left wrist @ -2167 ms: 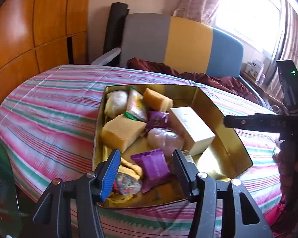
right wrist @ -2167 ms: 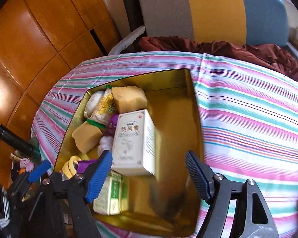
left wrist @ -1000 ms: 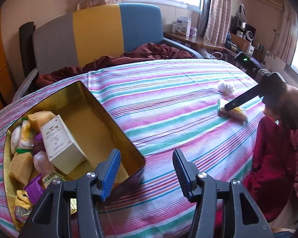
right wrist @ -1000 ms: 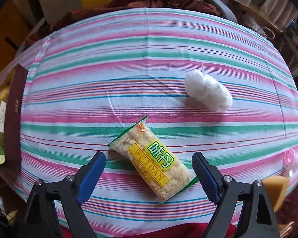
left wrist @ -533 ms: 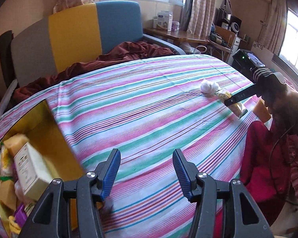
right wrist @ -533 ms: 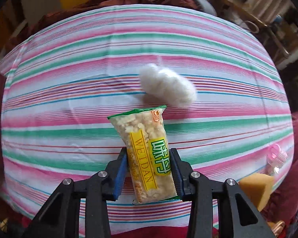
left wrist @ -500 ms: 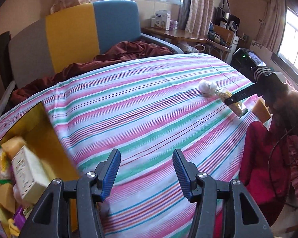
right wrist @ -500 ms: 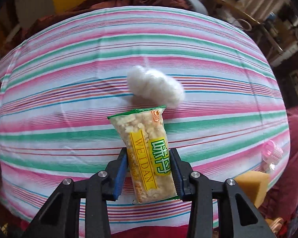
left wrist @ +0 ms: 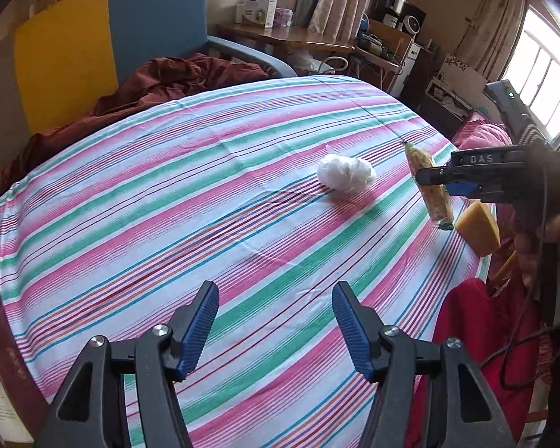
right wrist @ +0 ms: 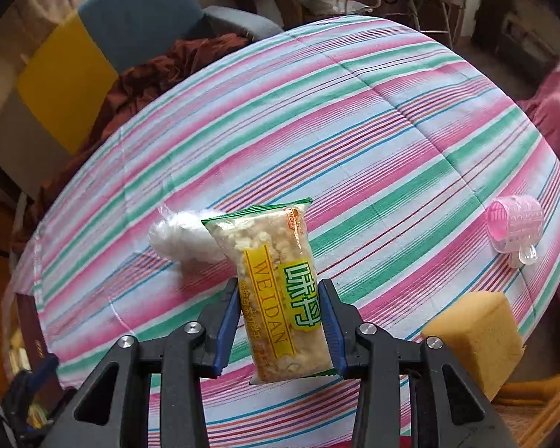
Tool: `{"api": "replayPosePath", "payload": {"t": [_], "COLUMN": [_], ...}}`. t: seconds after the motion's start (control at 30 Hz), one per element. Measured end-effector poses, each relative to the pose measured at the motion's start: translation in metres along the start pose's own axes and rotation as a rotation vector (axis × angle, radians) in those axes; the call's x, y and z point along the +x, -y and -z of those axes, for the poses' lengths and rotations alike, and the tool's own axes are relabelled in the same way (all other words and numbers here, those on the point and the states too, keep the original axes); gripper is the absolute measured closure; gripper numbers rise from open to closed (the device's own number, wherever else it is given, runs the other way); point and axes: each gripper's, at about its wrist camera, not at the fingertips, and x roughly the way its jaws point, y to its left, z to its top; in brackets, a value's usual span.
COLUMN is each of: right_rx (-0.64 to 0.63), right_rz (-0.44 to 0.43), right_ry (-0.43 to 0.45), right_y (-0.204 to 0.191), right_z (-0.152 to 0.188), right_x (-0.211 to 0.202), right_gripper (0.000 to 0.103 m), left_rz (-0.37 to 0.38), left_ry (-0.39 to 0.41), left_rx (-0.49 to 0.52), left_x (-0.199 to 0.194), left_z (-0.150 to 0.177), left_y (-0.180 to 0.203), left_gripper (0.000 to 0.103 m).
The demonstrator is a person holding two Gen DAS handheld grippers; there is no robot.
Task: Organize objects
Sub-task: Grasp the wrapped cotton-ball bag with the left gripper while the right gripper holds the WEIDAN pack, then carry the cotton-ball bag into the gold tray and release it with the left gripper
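Note:
My right gripper (right wrist: 283, 321) is shut on a clear snack packet (right wrist: 276, 287) with a yellow and green label and holds it above the striped tablecloth (right wrist: 354, 130). The packet (left wrist: 429, 190) and right gripper (left wrist: 444, 181) also show in the left wrist view. A white wrapped ball (left wrist: 345, 173) lies on the cloth left of the packet; it also shows in the right wrist view (right wrist: 179, 239). A yellow sponge block (right wrist: 474, 332) sits at the near right edge. My left gripper (left wrist: 274, 326) is open and empty over the cloth. The gold tin's edge (left wrist: 0, 343) shows at far left.
A pink hair roller (right wrist: 513, 226) lies near the table's right edge. A yellow, blue and grey chair (left wrist: 104, 33) with a dark red cloth (left wrist: 156, 82) stands behind the table. A cluttered desk (left wrist: 317, 37) is at the back right.
My right gripper has lifted the snack packet off the cloth and swung left. My left gripper has turned further right, away from the tin, which has slid almost out of view.

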Motion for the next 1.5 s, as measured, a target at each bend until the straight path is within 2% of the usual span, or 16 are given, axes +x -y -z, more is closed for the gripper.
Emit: {"api": "replayPosePath", "payload": {"t": [0.2,0.3,0.53,0.73,0.77,0.8,0.83,0.93,1.07,1.23,1.4,1.5], "right_rx": [0.028,0.049,0.071,0.089,0.087,0.085,0.085,0.083,0.067,0.012,-0.087,-0.148], "right_rz": [-0.055,-0.082,-0.130,-0.155,-0.158,-0.160,-0.161,-0.164,-0.173,-0.165,-0.137,-0.110], "right_ry": [0.049,0.073,0.108,0.122,0.120,0.118,0.117,0.109,0.103,0.064,-0.005,-0.040], "right_y": [0.004,0.008,0.013,0.020,0.021,0.021,0.020,0.021,0.019,0.010,-0.006,-0.017], "right_z": [0.005,0.005,0.008,0.008,0.008,0.008,0.008,0.007,0.006,0.006,0.008,0.010], "right_x": [-0.015,-0.021,-0.026,-0.030,-0.030,-0.029,-0.028,-0.027,-0.025,-0.019,-0.008,-0.001], "right_gripper": [0.061,0.061,0.061,0.061,0.061,0.061,0.061,0.061,0.061,0.061,0.061,0.061], "left_rz": [0.054,0.053,0.052,0.042,0.038,0.059,0.054,0.071,0.035,-0.083,-0.143,-0.156], "left_ry": [-0.001,0.008,0.002,-0.049,-0.065,-0.070,-0.045,-0.035,-0.009,0.042,0.095,0.099], "left_rx": [0.018,0.052,0.029,-0.001,-0.012,-0.034,-0.038,-0.052,-0.052,-0.009,0.031,-0.001], "left_x": [0.033,0.050,0.091,0.131,0.138,0.142,0.137,0.123,0.088,0.034,-0.011,-0.026], "left_z": [-0.039,-0.056,-0.091,-0.107,-0.107,-0.105,-0.104,-0.091,-0.055,0.008,0.065,0.095], "left_y": [0.023,0.038,0.058,0.068,0.066,0.062,0.059,0.046,0.022,0.003,-0.008,-0.020], "left_gripper": [0.027,0.021,0.020,0.019,0.023,0.038,0.044,0.048,0.049,0.049,0.049,0.049]}}
